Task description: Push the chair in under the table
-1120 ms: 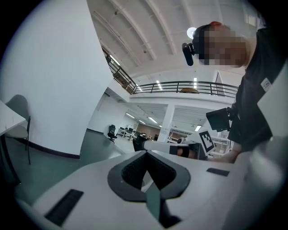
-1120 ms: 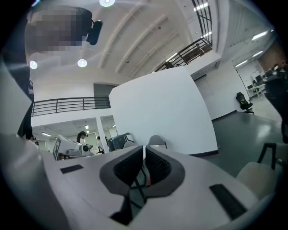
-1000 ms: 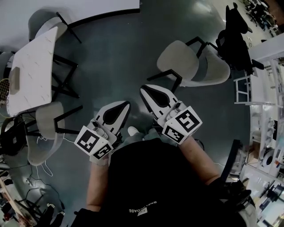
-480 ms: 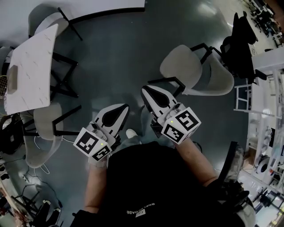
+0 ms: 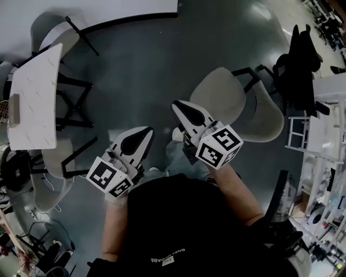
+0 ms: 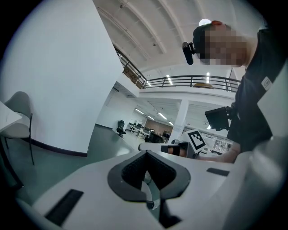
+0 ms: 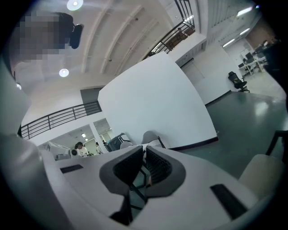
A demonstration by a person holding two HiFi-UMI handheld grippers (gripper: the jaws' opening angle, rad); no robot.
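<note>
A white table [image 5: 32,103] stands at the left of the head view, with one grey chair [image 5: 51,32] at its far end and another [image 5: 51,162] at its near end. A third grey chair [image 5: 227,100] stands alone on the dark floor, just beyond and to the right of my right gripper [image 5: 175,104]. That gripper is shut and holds nothing. My left gripper [image 5: 148,130] is beside it, lower and to the left, also shut and empty. In the right gripper view [image 7: 145,150] the lone chair's pale edge [image 7: 265,168] shows at the lower right.
A black chair draped with dark cloth [image 5: 297,65] stands behind the lone chair. White shelving [image 5: 324,151] lines the right side. Cables and clutter [image 5: 32,238] lie on the floor at the lower left. A white wall [image 5: 108,8] runs along the top.
Both grippers have moved forward with the person. The lone grey chair now lies closer to the right gripper's tip, and the table has slid towards the left edge of the view.
</note>
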